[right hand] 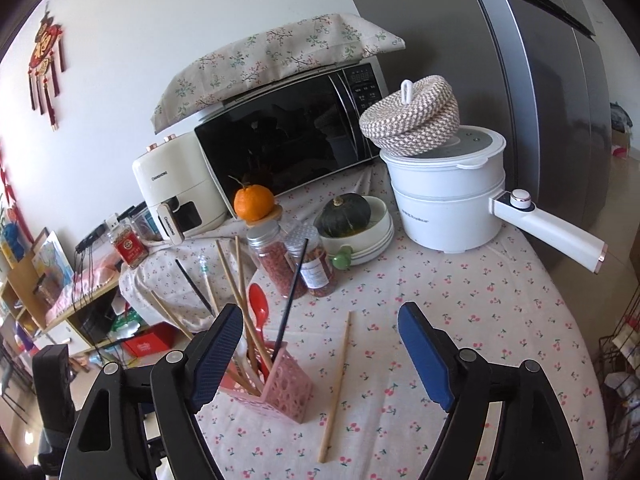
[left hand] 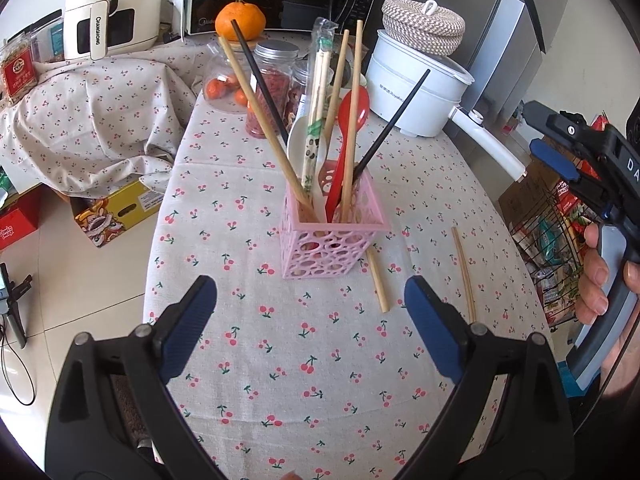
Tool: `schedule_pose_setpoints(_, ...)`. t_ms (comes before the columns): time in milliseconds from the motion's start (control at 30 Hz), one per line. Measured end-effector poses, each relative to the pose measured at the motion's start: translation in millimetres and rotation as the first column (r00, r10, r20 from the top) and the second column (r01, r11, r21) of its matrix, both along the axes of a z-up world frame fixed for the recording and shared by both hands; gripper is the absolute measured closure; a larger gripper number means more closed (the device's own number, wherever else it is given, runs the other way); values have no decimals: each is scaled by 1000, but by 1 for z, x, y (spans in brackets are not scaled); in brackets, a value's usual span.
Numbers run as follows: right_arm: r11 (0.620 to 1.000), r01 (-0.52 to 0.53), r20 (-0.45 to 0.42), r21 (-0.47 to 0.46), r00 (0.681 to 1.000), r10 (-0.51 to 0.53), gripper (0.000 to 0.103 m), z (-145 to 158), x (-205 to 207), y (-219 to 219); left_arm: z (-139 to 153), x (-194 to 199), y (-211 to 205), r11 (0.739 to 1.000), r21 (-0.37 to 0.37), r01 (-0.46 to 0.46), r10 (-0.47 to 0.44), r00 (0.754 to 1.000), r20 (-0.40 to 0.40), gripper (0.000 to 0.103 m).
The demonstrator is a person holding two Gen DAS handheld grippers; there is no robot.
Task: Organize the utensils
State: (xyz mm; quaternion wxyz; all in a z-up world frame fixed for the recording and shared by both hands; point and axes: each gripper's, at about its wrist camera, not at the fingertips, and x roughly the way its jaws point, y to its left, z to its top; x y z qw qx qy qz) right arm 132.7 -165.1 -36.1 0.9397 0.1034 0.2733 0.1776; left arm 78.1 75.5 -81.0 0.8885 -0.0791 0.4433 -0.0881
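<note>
I am holding my left tongs (left hand: 310,312) spread wide and empty above the surface (left hand: 320,380); my right tongs (right hand: 320,344) are gaping too, gripping nothing. The pink holder (left hand: 332,236) is carrying chopsticks and one red spoon (left hand: 352,120); two wooden chopsticks (left hand: 378,284) are lying beside it. "CHANGHONG" is showing on the air fryer (left hand: 116,8).

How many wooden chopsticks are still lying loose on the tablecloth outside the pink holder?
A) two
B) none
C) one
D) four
A: the left wrist view shows one wooden chopstick lying on the cloth right beside the pink holder and a second chopstick further to the right; both the left gripper and the right gripper are open and hold nothing.
</note>
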Motion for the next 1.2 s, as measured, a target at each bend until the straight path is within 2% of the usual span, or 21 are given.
schedule_pose_setpoints(300,995,38,-149,-94,987,-52,19,-39,11,-28,-15,0,-19,999,25,31,-30,999,-44,8)
schedule_pose_setpoints(467,987,36,-207,-158,976,-69,19,-67,24,-26,-24,0,-18,999,48,-11,13,1000,-28,8)
schedule_pose_setpoints(600,985,5,-230,-175,972,-46,19,-90,41,-18,-32,5,-15,997,65,-39,40,999,-21,8)
schedule_pose_setpoints(700,989,-1,-244,-148,969,-35,19,-105,60,-12,-36,10,-14,997,73,-38,41,998,-41,0)
schedule_pose_setpoints(800,993,-15,-248,-115,969,-14,19,-116,81,-3,-37,11,-17,994,104,-25,29,999,-39,1)
schedule_pose_setpoints(933,979,-81,-214,-185,976,41,19,-130,109,22,-33,8,-16,991,135,-19,22,1000,-19,1)
schedule_pose_setpoints(1033,961,-144,-210,-237,973,94,28,-142,123,42,-30,6,-9,991,127,-31,33,999,-17,0)
schedule_pose_setpoints(1133,952,-186,-235,-245,964,128,37,-152,134,54,-26,4,-2,994,98,-42,43,999,-13,0)
schedule_pose_setpoints(1200,949,-200,-241,-245,960,140,40,-157,137,59,-24,4,-1,995,85,-42,43,999,-8,0)
